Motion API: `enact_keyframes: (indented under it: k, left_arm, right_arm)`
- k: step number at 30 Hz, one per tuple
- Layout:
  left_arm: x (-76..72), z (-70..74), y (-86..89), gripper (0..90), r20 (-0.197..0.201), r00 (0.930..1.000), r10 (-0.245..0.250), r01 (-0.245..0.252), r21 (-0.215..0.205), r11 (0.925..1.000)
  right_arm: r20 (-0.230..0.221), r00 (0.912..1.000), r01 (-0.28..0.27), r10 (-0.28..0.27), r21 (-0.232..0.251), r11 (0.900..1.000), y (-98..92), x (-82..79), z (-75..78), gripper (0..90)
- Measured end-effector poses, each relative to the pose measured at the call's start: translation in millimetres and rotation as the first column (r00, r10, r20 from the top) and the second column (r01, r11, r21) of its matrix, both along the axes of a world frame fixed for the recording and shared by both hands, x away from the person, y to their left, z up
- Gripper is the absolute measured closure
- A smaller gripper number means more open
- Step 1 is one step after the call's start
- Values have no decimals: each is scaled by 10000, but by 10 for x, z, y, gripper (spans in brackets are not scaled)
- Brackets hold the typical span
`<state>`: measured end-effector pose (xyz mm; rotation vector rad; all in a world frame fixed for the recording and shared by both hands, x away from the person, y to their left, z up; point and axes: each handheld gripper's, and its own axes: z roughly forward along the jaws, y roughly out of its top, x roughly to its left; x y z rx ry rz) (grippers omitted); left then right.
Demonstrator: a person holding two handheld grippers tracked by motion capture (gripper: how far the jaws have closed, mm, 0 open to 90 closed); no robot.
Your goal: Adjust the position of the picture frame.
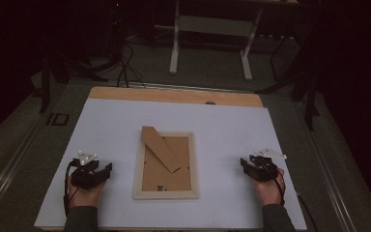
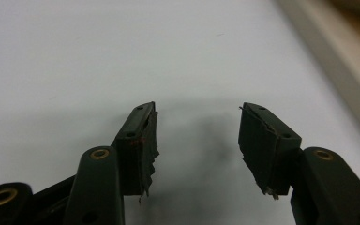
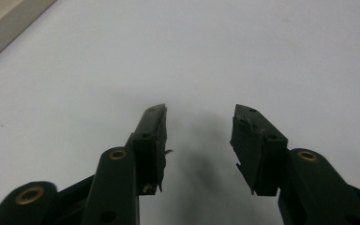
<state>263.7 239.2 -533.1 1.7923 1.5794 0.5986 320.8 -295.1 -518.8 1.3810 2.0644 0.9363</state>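
Picture frame [image 1: 165, 166] lies face down on white table [image 1: 222, 130], stand flap up. Left gripper [image 1: 107, 169] and right gripper [image 1: 244, 164] flank it, jaws released, empty. Approach stage; next move likely reach for frame.

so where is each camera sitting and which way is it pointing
High view: above the person's side, looking forward and down on the white table sheet; both hands, left gripper and right gripper, flank the face-down light wooden picture frame.
Left gripper view: rides the left gripper, looking along open fingers at the sheet.
Right gripper view: rides the right gripper, same.
Shared: both gripper views catch the frame's pale edge at a top corner.
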Motion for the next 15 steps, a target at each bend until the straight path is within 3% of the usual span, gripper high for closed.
enact_keyframes:
  k: [2,4,5,8,9,10,12,15]
  left_arm:
    - [-5,24,-57,499,203,9981,-577,578,-80,9983]
    - [-5,24,-57,510,203,9981,-577,578,-80,9983]
    - [-6,35,-92,510,252,9949,-974,978,-142,9951]
    - [-18,51,-123,532,444,9873,-1526,1546,-453,9869]
    - [-24,67,-125,545,476,9826,-1797,1826,-649,9810]
    - [-24,67,-125,571,476,9826,-1797,1826,-649,9810]
    - [-31,80,-122,585,549,9781,-2008,2044,-716,9763]
    - [-30,79,-125,594,453,9782,-2025,2053,-706,9761]
  right_arm:
    - [-23,9999,-125,125,138,9998,18,-5,2,557]
    - [3,9999,-173,173,175,9997,33,-10,8,557]
    - [3,9999,-173,173,175,9997,33,-10,8,560]
    - [197,9991,-386,385,77,9992,99,-26,53,565]
    - [194,9988,-462,455,363,9983,125,-24,74,569]
    - [194,9988,-462,455,363,9983,125,-24,74,569]
    - [182,9981,-597,582,949,9937,129,-12,98,580]
    - [196,9970,-768,750,1188,9900,168,14,152,587]
